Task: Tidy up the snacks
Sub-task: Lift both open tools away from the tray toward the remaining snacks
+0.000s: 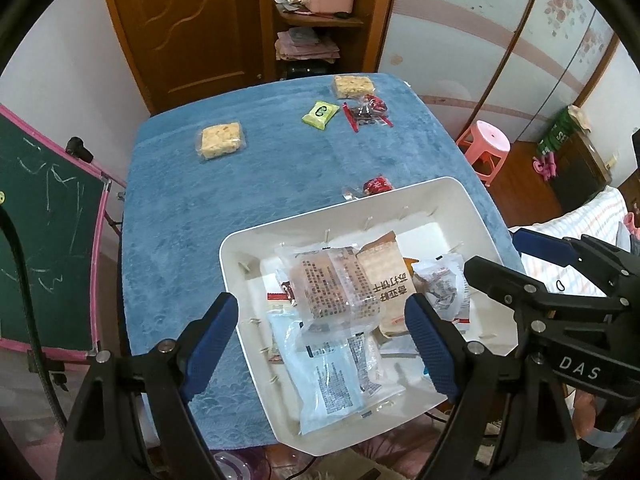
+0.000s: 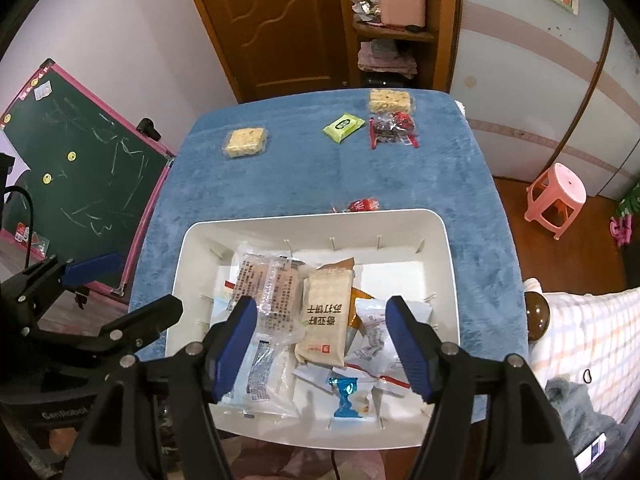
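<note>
A white tray (image 1: 320, 216) (image 2: 320, 216) sits at the near edge of the blue-covered table (image 1: 240, 208) and holds several wrapped snacks, among them a beige cracker packet (image 2: 326, 320) and a clear biscuit packet (image 1: 336, 288). My left gripper (image 1: 320, 312) hangs open over the tray's left half, nothing between its pads. My right gripper (image 2: 320, 308) is open above the beige packet without touching it. On the cloth farther back lie two rice-crisp squares (image 1: 221, 139) (image 1: 354, 85), a green packet (image 1: 324, 114), a red-and-clear packet (image 1: 368, 114), and a small red candy (image 1: 376, 184) just behind the tray.
A green chalkboard with a pink frame (image 2: 80, 168) leans left of the table. A pink stool (image 2: 556, 196) stands on the floor to the right. Behind the table are a wooden door (image 2: 272, 20) and a cluttered shelf (image 2: 392, 28). A checked bedcover (image 2: 592, 340) lies at near right.
</note>
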Demonstrator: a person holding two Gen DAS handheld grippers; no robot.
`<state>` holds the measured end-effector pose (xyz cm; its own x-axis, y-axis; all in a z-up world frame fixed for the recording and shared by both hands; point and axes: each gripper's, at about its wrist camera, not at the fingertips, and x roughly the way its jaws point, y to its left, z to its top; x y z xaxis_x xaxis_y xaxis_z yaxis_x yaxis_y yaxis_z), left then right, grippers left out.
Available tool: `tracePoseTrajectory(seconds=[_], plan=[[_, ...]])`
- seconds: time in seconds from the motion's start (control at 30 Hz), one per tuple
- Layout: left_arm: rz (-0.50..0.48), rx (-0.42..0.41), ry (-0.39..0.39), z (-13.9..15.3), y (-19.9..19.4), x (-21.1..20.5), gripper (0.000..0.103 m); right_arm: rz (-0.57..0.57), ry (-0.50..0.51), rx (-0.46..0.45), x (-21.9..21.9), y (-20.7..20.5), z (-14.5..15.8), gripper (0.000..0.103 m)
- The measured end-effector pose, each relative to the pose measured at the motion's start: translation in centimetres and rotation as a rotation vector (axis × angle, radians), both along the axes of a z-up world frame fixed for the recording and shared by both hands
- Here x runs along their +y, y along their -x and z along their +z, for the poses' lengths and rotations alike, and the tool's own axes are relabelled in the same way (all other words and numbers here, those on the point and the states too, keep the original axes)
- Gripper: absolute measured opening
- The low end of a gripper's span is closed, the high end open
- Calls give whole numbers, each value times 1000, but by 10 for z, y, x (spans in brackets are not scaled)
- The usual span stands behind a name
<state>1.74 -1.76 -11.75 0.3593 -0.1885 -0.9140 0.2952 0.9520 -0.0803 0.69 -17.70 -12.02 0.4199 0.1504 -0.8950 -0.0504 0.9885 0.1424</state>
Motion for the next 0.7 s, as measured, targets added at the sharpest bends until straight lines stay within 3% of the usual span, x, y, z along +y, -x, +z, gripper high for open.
tracePoseTrajectory(seconds=[0.4, 0.53, 0.7], plan=[[27, 5, 19, 0, -2, 5, 85, -19, -50, -3, -9, -3, 2, 68], [37, 26, 26, -4, -6, 7, 85, -45, -81, -5, -15, -6, 1, 75], [58, 44, 34, -9, -13, 12, 85, -53, -78, 14, -16, -12, -3, 75]])
